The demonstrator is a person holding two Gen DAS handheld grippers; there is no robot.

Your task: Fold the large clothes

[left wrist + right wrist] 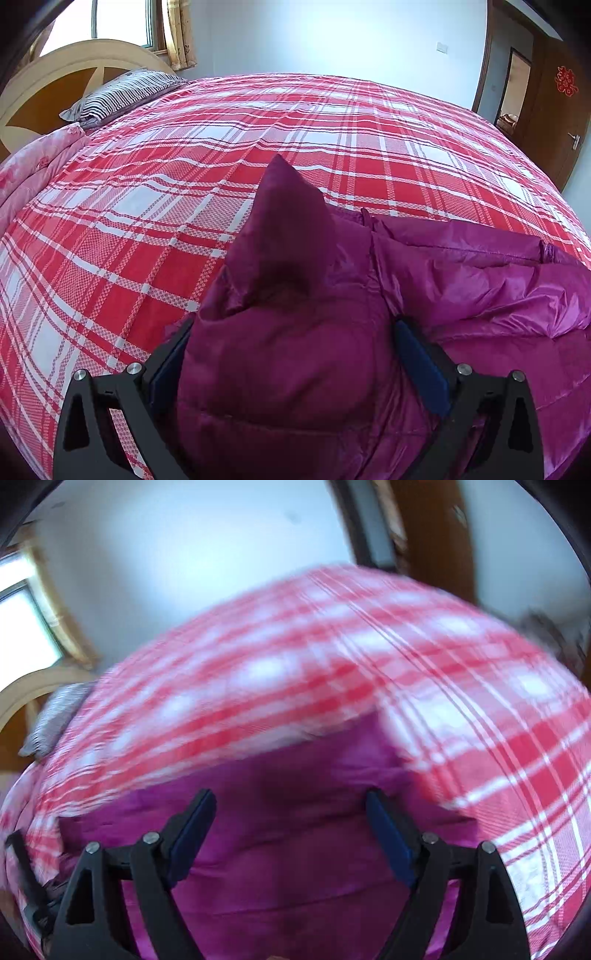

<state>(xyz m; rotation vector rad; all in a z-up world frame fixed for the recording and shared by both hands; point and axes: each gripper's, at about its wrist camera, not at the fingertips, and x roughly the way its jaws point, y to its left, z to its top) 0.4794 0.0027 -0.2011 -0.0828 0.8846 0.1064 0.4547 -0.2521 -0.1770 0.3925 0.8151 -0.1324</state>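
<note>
A: Jacket [295, 362] is held how, and by which gripper?

B: A puffy bunch of it is clamped between the pads of the left gripper [291, 354], and a pointed fold is pushed up above the jaws. The right gripper [291, 834] is seen with its jaws wide and nothing between them; only flat purple cloth is below it. That view is blurred.

A: Where is the jacket laid?

B: It is spread on the bed [147, 221], on the red plaid sheet, at the near edge. A pillow [122, 92] is kept well apart, by the headboard.

A: How can it be expected to handle?

B: It is judged to be light, soft and thick. The shiny shell is probably slippery, so a thin pinch may be lost. A seam or a hem edge should be taken, with much filling included, and both corners should be lifted together.
</note>
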